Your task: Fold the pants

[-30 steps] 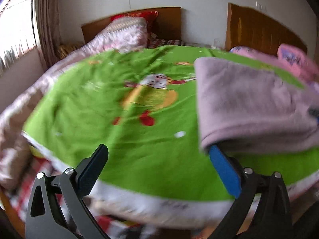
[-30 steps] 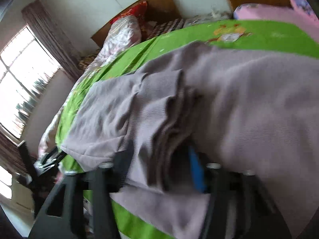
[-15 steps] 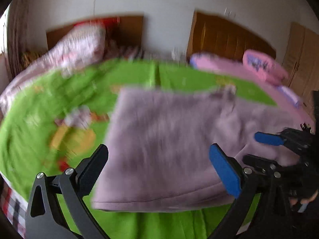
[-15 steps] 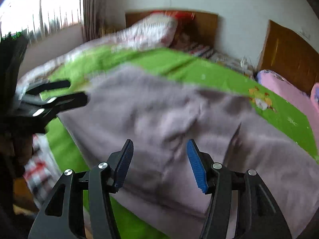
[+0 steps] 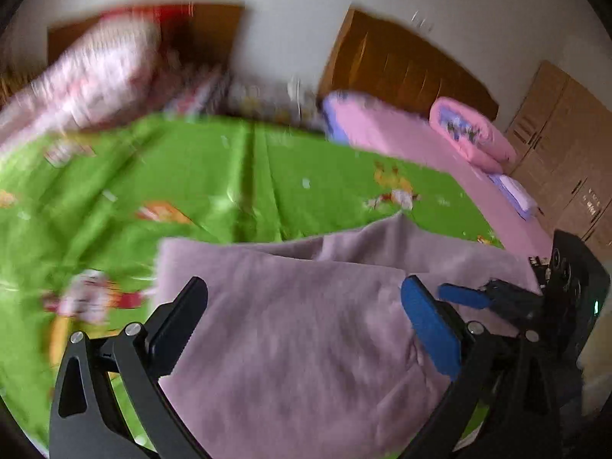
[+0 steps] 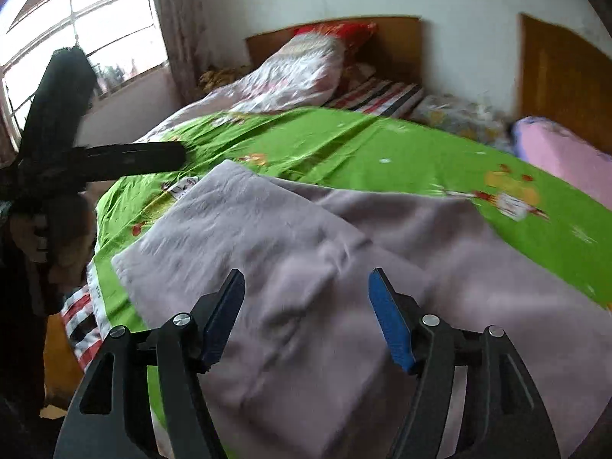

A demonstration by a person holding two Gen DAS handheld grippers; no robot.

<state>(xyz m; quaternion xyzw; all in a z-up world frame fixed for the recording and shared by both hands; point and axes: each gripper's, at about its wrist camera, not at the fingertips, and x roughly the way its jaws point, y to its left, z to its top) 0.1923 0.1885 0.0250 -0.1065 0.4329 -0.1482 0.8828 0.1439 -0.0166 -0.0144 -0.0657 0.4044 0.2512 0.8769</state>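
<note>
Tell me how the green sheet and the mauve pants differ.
The green sheet is bright, glossy and printed with cartoons; the mauve pants are plain and fuzzy. The sheet lies spread wide in one layer; the pants are folded over themselves and cover far less. Both lie on the bed, the pants on the sheet.

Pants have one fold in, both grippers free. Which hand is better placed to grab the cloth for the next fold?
Right, probably. The right gripper has its opening jaws empty, directly over the doubled layer of the pants, near its edge. The left gripper is open too, over flat cloth mid-panel, with no edge between its fingers.
</note>
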